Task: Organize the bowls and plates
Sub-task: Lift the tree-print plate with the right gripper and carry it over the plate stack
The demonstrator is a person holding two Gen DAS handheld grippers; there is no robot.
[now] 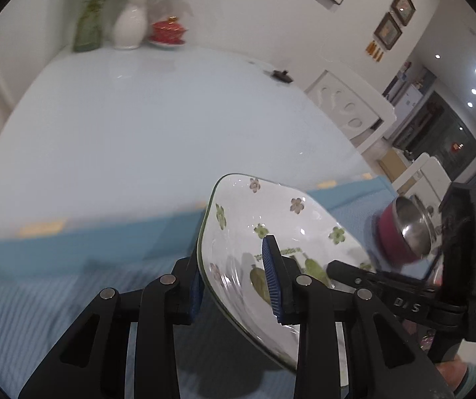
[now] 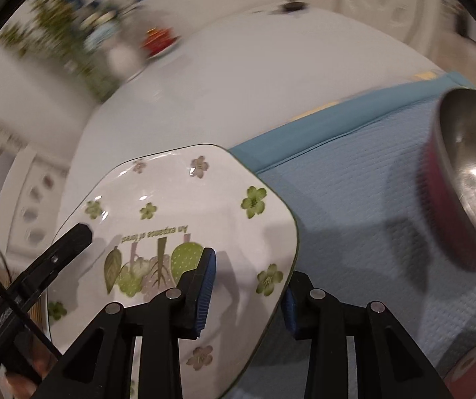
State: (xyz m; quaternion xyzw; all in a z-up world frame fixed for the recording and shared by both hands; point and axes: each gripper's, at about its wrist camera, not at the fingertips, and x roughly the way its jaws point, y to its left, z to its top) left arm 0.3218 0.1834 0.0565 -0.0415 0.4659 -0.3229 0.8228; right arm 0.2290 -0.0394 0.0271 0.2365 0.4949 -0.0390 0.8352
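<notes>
**Flowered plate gripped at two edges above the blue mat**

Nearest the lenses, the black arms and blue pads of both tools are seen clamped on one plate (image 1: pixel 271 232). By the left tool (image 1: pixel 234 282) the plate's left rim is pinched, one pad under the rim and the other on the glazed face. By the right tool (image 2: pixel 247 286) the opposite rim is grasped in the same way, with its left pad on the face beside a green flower.

The plate is white and square with rounded corners, printed with green and pink flowers, leaves and a line of text. It is held tilted over a light blue mat (image 2: pixel 354 206) spread on the worktop (image 1: pixel 154 126).

Further right, a bowl (image 2: pixel 463 179) with a steel inside and dark red outside is seen on the mat, apart from the plate.

At the worktop's far end, a white vase (image 1: pixel 131 23) with flowers, a green bottle (image 1: pixel 88 26) and a red lidded dish (image 1: pixel 168 30) are grouped against the wall.
</notes>
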